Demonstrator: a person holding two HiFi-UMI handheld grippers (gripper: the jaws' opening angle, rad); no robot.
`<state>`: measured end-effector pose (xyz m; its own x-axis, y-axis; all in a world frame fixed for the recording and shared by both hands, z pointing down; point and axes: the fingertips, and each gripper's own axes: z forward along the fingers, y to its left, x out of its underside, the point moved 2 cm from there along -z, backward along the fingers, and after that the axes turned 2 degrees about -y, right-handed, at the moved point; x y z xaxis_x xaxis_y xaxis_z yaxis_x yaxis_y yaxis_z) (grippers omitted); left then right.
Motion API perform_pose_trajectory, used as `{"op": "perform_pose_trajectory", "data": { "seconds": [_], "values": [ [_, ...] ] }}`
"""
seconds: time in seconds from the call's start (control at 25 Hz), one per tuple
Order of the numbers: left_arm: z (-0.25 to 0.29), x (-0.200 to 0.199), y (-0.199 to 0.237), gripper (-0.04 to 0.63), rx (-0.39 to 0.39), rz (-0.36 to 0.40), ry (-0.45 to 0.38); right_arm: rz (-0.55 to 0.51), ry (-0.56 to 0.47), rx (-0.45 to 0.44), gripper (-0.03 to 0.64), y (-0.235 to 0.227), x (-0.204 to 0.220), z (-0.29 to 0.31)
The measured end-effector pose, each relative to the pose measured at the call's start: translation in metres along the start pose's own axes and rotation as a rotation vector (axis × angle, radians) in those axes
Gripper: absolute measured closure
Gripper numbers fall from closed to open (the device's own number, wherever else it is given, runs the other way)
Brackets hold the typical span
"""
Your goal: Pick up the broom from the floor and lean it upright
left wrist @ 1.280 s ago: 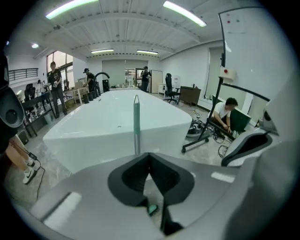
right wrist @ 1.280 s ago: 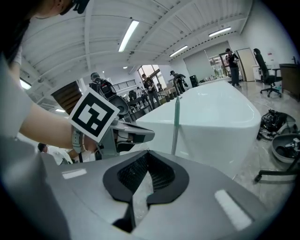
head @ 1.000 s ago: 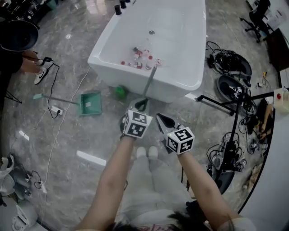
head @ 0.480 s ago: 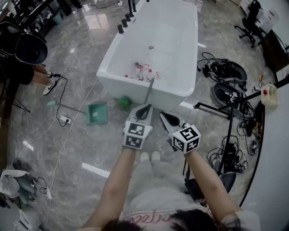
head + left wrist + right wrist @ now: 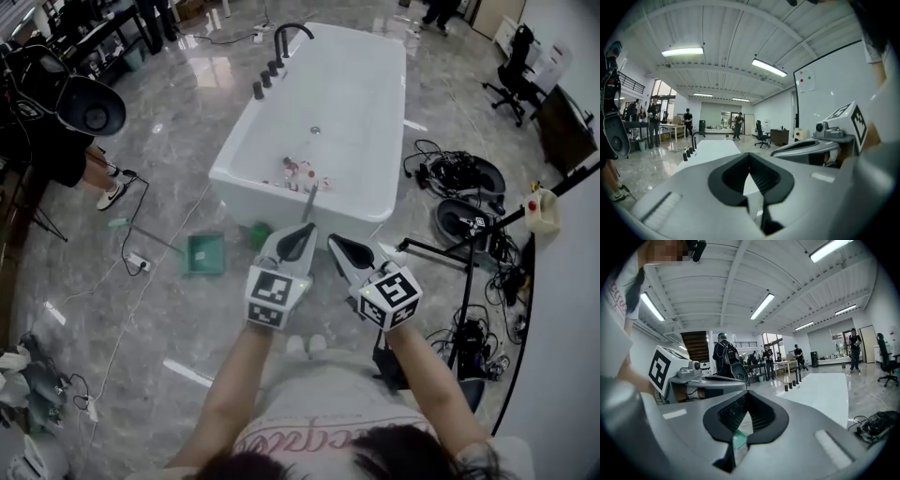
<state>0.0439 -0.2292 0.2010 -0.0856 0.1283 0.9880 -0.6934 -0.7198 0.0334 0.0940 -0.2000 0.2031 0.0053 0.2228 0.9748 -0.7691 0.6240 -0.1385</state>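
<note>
The broom's grey handle leans upright against the near wall of the white bathtub; its lower end is hidden behind my grippers. A green thing, maybe the broom's head, sits on the floor by the tub's foot. My left gripper and right gripper are held side by side in front of the tub, both shut with nothing between the jaws, apart from the handle. In the left gripper view the shut jaws point level across the tub. The right gripper view shows the same.
A green dustpan with a long handle lies on the floor at left. Small bottles lie in the tub. Cables and stands crowd the floor at right. A person stands at far left, with more people and desks at the back.
Both grippers have risen together and now point nearly level. The head view has tilted up and shows more of the room. The broom handle stays leaning on the tub.
</note>
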Motion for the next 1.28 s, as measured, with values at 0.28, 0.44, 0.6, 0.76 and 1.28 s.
{"op": "perform_pose_trajectory", "data": {
  "seconds": [0.28, 0.44, 0.6, 0.76, 1.28],
  "values": [
    [-0.016, -0.052, -0.005, 0.597, -0.005, 0.055, -0.11, -0.098, -0.106, 0.017, 0.617, 0.011, -0.057, -0.015],
    [-0.022, -0.065, -0.008, 0.597, -0.002, 0.062, -0.143, -0.116, -0.115, 0.038, 0.617, 0.012, -0.064, -0.02],
    [-0.025, -0.075, -0.011, 0.597, 0.0, 0.074, -0.15, -0.13, -0.132, 0.045, 0.617, 0.013, -0.071, -0.022],
    [-0.028, -0.078, -0.015, 0.597, 0.006, 0.084, -0.166, -0.162, -0.151, 0.035, 0.617, 0.019, -0.08, -0.024],
    [-0.029, -0.095, -0.022, 0.597, 0.016, 0.079, -0.199, -0.218, -0.137, 0.019, 0.617, 0.026, -0.09, -0.026]
  ]
}}
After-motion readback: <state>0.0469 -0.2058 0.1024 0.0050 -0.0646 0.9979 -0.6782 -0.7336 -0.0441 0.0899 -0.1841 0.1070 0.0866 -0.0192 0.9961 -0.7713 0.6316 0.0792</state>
